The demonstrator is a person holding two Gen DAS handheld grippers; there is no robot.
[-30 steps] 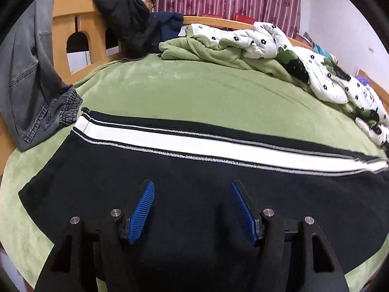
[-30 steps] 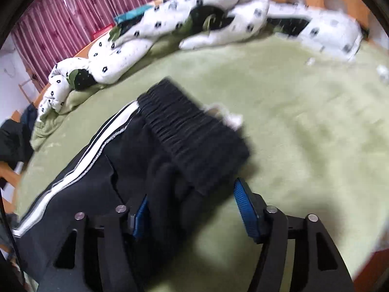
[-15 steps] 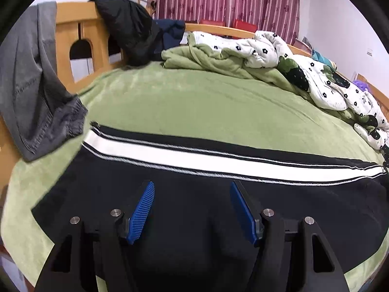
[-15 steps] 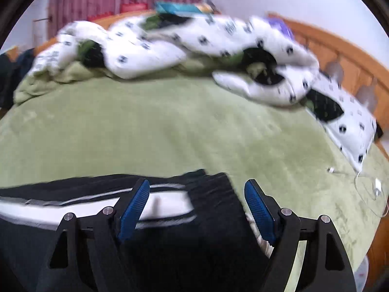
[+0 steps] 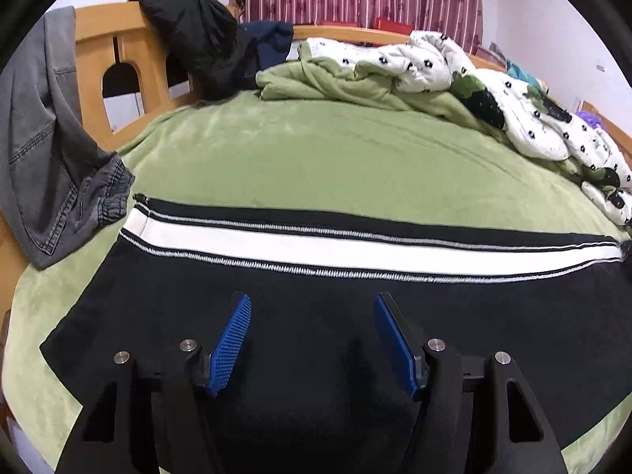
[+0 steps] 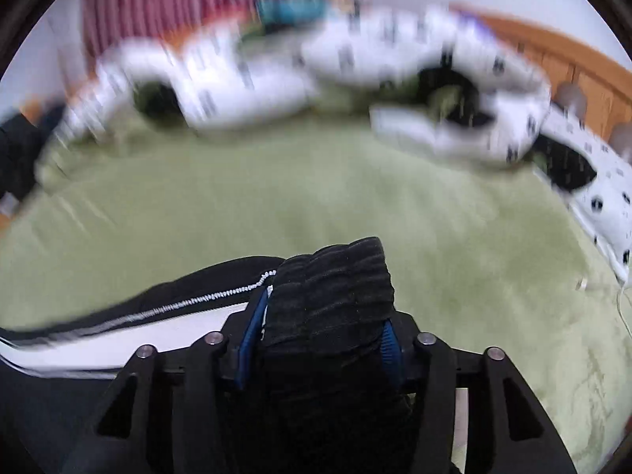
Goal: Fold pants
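Black pants [image 5: 316, 300] with a white side stripe lie flat across the green bed sheet [image 5: 335, 158]. My left gripper [image 5: 312, 335] hovers just over the black cloth, open, with nothing between its blue pads. In the blurred right wrist view the ribbed black waistband [image 6: 331, 276] is bunched between the blue pads of my right gripper [image 6: 322, 316]. Its jaws are closing and both pads press on the band. The striped leg [image 6: 118, 324] trails off to the left below it.
Grey jeans [image 5: 43, 150] and a black jacket [image 5: 197, 39] hang on the wooden bed frame [image 5: 102, 31] at the left. A rumpled white and green quilt [image 5: 434, 63] runs along the far side. A thin white cable [image 6: 622, 300] lies on the sheet at the right.
The right gripper swung round to face the waistband, widened, then closed on the band, which now stands bunched between its pads. The left gripper stayed open over the pants.
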